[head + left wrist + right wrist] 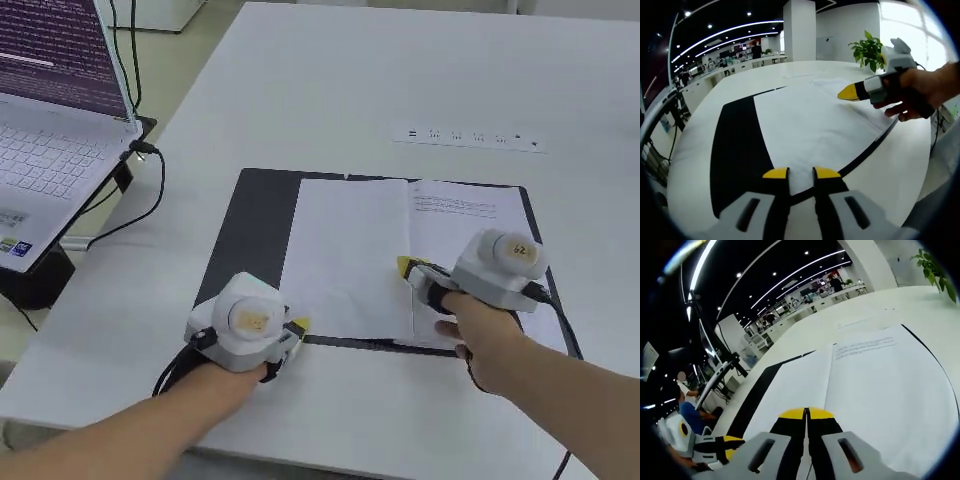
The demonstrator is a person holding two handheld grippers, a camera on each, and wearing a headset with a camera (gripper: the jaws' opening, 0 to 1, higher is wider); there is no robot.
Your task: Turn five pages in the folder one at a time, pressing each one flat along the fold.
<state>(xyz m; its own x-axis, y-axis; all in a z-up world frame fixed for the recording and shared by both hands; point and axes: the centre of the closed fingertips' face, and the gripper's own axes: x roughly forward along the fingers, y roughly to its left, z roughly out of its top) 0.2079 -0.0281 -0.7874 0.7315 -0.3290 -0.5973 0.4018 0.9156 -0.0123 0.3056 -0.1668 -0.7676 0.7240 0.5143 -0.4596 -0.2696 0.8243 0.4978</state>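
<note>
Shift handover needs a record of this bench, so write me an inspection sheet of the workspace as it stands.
Surface: white table, no spills seen.
Job's things: black folder lies open; print tops the right page.
Clutter: open laptop at the left; marked strip beyond the folder.
Grippers: left gripper slightly open at the folder's near edge; right gripper shut, tips at the fold.
Cables: black cable loops from the laptop.
Surroundings: potted plant, ceiling lights.
</note>
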